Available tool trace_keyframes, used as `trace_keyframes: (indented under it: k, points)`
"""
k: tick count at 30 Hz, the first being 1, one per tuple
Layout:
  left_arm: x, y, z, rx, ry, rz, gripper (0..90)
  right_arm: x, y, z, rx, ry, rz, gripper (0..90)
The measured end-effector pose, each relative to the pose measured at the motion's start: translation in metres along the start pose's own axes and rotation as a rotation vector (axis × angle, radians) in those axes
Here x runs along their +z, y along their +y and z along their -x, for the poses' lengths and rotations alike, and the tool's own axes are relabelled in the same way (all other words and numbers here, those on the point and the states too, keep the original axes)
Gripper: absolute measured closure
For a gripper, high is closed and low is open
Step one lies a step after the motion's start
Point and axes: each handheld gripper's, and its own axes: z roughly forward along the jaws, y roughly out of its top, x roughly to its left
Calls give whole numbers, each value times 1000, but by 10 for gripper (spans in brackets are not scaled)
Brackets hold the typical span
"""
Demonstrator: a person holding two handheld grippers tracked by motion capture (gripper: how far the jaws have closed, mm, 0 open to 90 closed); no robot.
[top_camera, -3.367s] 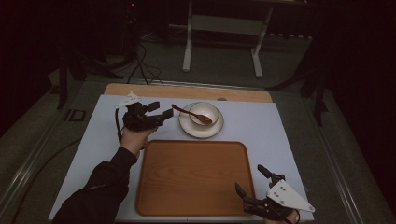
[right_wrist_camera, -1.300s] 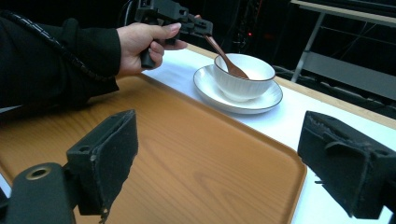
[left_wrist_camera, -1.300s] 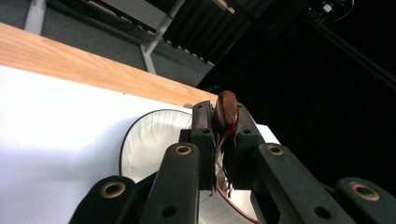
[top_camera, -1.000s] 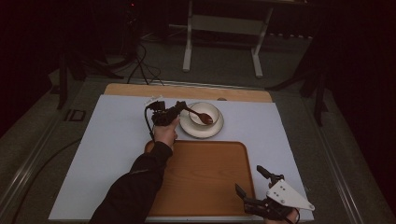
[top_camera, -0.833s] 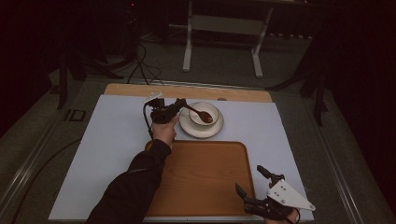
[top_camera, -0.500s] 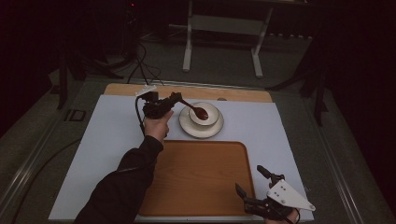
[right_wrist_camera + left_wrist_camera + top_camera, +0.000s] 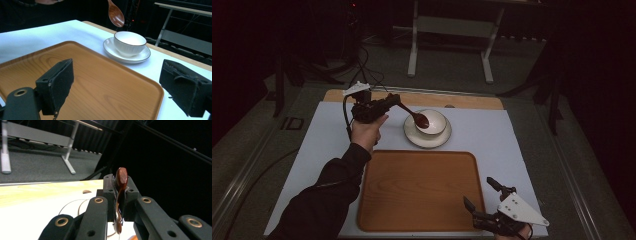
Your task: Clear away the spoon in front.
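A dark brown wooden spoon (image 7: 417,118) hangs tilted above a white bowl (image 7: 438,120) that stands on a white saucer (image 7: 428,141). My left gripper (image 7: 393,100) is shut on the spoon's handle, left of the bowl. In the left gripper view the spoon (image 7: 121,176) sits pinched edge-on between the jaws of the left gripper (image 7: 120,193). The right gripper view has the spoon's head (image 7: 115,15) in the air over the bowl (image 7: 130,41). My right gripper (image 7: 478,191) is open and holds nothing at the front right corner of the wooden tray (image 7: 422,190).
A white mat (image 7: 517,145) covers the table, with a wooden strip (image 7: 462,100) along its far edge. Beyond the table stand a metal frame (image 7: 447,30) and cables on the dark floor. In the right gripper view the tray (image 7: 95,82) lies bare.
The left hand has lifted the spoon up out of the bowl and drawn it slightly left. The right gripper has stayed where it was.
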Motion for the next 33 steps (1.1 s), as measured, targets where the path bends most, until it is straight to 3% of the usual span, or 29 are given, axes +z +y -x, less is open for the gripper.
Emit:
trace_keyframes:
  k: [8, 11, 12, 17, 27, 33]
  points:
    - [-27, 13, 8, 66, -22, -50, 837, 0, 1, -1, -6, 1, 5, 122]
    - [-30, 15, 9, 69, -29, -58, 837, 0, 1, -1, -7, 2, 4, 122]
    - [-38, 17, 11, 94, -31, -70, 837, 0, 1, -1, -7, 2, 5, 122]
    - [-51, 20, 13, 112, -46, -84, 837, 0, 1, -2, -7, 3, 8, 122]
    - [-79, 21, 19, 213, -96, -205, 837, 1, 1, -2, -4, 6, 8, 122]
    - [-88, 16, 21, 256, -161, -269, 837, 2, 1, -3, -5, 10, 7, 122]
